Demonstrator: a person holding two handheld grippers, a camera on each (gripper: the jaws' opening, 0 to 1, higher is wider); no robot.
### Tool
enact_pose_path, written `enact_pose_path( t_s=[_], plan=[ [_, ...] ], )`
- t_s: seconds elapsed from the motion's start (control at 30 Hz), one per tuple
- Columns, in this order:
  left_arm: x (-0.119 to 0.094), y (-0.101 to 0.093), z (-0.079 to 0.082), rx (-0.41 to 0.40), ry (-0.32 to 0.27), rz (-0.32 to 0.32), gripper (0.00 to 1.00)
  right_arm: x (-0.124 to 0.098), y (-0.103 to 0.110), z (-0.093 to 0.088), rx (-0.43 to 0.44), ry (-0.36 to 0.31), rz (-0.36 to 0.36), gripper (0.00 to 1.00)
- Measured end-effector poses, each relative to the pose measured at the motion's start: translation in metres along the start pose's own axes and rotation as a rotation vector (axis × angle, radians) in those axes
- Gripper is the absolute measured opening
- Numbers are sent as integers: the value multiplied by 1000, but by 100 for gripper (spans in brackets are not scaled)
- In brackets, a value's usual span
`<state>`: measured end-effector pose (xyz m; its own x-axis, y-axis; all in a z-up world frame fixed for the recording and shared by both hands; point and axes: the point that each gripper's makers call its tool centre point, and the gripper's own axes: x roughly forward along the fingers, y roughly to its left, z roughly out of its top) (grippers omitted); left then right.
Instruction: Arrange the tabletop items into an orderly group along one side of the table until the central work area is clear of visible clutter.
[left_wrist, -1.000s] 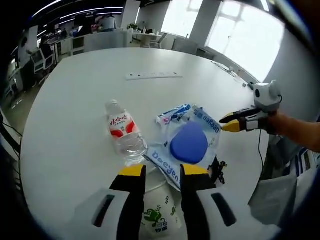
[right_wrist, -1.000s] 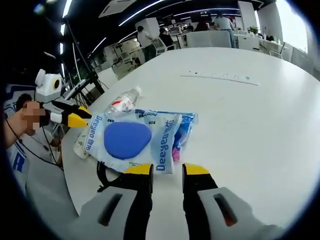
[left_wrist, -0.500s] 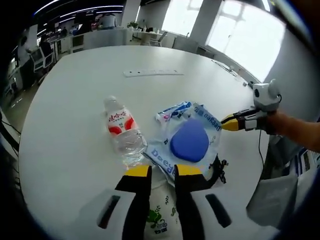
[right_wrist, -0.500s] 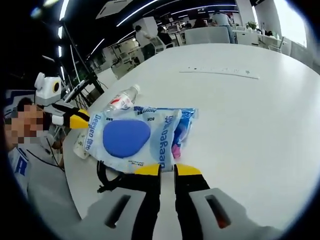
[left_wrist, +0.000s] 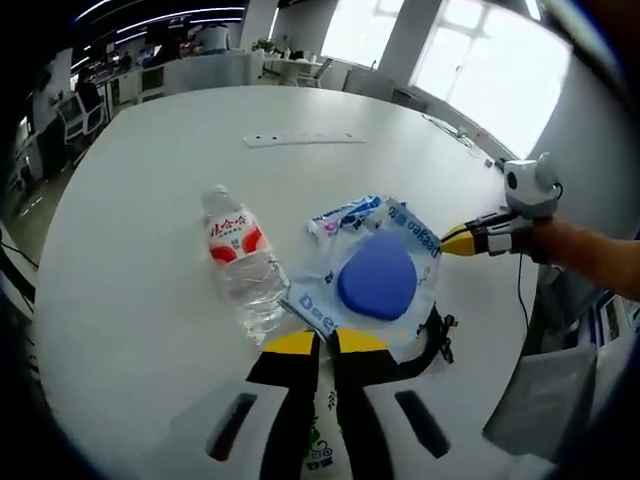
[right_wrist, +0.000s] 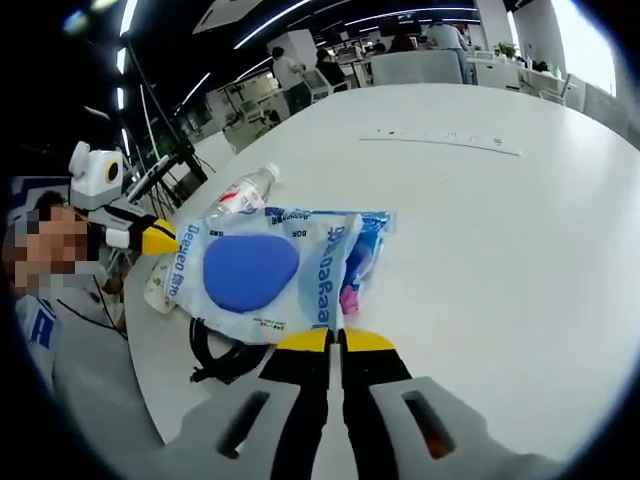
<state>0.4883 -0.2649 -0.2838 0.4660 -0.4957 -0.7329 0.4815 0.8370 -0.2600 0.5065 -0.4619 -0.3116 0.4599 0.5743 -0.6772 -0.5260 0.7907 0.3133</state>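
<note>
Bottle (left_wrist: 240, 265) beside plastic bag (left_wrist: 372, 280), black cable (left_wrist: 433, 333) underneath.

A large round white table (left_wrist: 150, 180) carries everything; a clear water bottle (left_wrist: 240, 262) with a red-and-white label lies on its side near the closer edge; just beside it lies a clear plastic bag (left_wrist: 375, 275) with blue lettering and a blue rounded piece inside; a black cord (left_wrist: 437, 335) lies at the bag's edge, partly under it; a small white packet with green print (left_wrist: 322, 440) lies at the rim; a long white strip (left_wrist: 298, 139) lies well apart, farther across.
</note>
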Motion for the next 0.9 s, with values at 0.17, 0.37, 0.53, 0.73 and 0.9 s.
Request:
enact_pose_path(
  t_s=[0.17,0.37,0.53,0.73,0.9],
  plan=[
    [0,-1,0,8,0,-4,0,0,0,0,-6,2,2,0],
    [1,-3,1,0,-6,-12,0,-1,0,0,-5,2,5,0],
    [1,-4,2,4,-11,-16,0,-2,0,0,-3,1,7,0],
    [1,-5,2,2,-12,-22,0,-3,1,1,10,-2,13,0],
    [1,-5,3,-10,-18,-28,0,-4,1,2,33,-5,21,0]
  ],
)
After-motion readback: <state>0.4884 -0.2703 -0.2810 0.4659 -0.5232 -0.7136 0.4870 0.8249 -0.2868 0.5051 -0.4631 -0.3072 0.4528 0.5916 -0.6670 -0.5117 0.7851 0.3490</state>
